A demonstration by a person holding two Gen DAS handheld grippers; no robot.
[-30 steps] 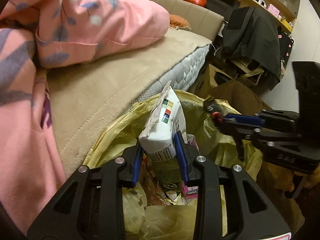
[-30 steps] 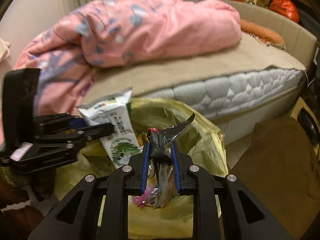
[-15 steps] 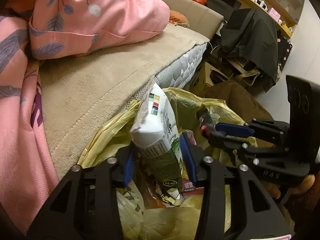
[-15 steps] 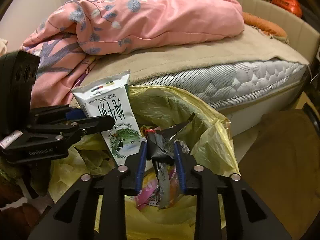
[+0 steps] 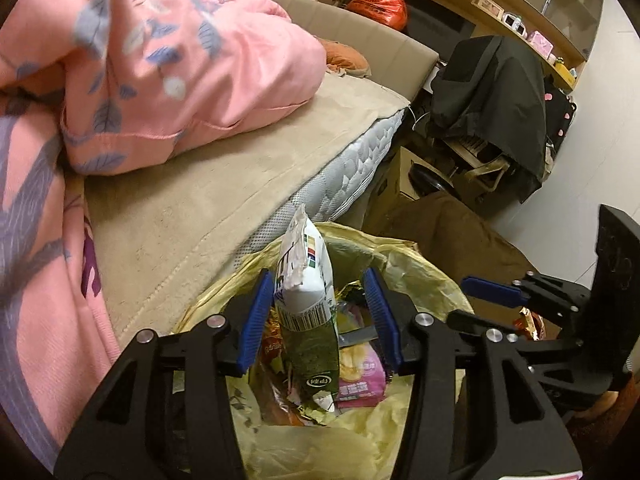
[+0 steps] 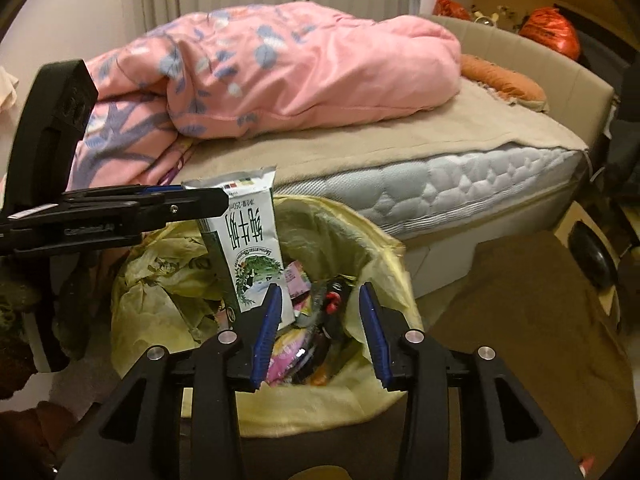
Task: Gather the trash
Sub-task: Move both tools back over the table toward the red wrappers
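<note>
A yellow trash bag [image 5: 416, 264] [image 6: 376, 256] stands open beside the bed, holding several wrappers. A white and green milk carton [image 5: 308, 300] [image 6: 244, 248] stands upright in the bag's mouth, between the spread fingers of my left gripper [image 5: 320, 312], which is open. In the right wrist view the left gripper [image 6: 160, 204] reaches in from the left, level with the carton's top. My right gripper [image 6: 320, 328] is open and empty over the bag. A dark crumpled wrapper [image 6: 332, 300] lies in the bag below it.
The bed [image 6: 400, 148] with a pink quilt [image 6: 280, 76] is just behind the bag. A brown cushion [image 5: 448, 236] lies on the floor to the right. A chair draped with a dark jacket [image 5: 492, 92] and a cardboard box [image 5: 400, 180] stand farther back.
Both grippers have opened. The milk carton has left the left gripper's grip and dropped lower into the bag. The dark wrapper has fallen from the right gripper into the bag.
</note>
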